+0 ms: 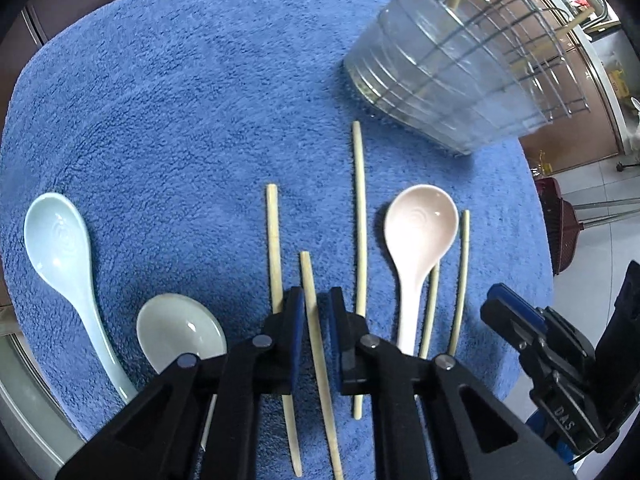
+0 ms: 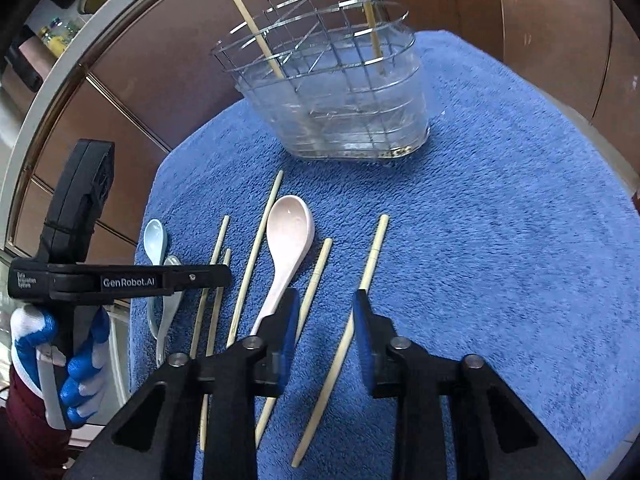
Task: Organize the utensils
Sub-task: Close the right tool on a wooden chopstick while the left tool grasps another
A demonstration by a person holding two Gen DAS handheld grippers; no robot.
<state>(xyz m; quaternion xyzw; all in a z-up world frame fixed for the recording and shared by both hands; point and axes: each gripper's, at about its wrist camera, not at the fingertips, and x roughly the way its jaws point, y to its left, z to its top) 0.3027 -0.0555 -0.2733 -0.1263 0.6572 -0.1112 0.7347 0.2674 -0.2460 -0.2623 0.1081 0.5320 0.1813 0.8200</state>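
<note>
Left hand-held gripper (image 1: 316,308) straddles one chopstick (image 1: 316,360) on the blue towel (image 1: 180,100). Jaws are nearly closed, but a thin gap shows on each side, so it is not clamped yet. Right hand-held gripper (image 2: 326,308) brackets another chopstick (image 2: 370,264) near its right pad. Jaws stand clearly apart and hold nothing.

To do the step well: centre each stick between the pads, press the tips into the pile, and close fully before lifting. Thin sticks roll, so grip near the middle to stop pivoting.

The left has neighbours close by: a second stick (image 1: 274,248) just left of its left pad and a long one (image 1: 360,220) behind the right pad. The right's left pad sits on the pink spoon (image 2: 290,232) handle, so it may drag it.

The holder (image 2: 340,92) stands at the far side of the towel with two sticks already upright in it. Towel between it and the utensils is bare, giving a clear path. The right edge of the towel is open. The left side is crowded by the blue spoon (image 1: 56,240) and grey spoon (image 1: 180,328), with the worktop edge near.
</note>
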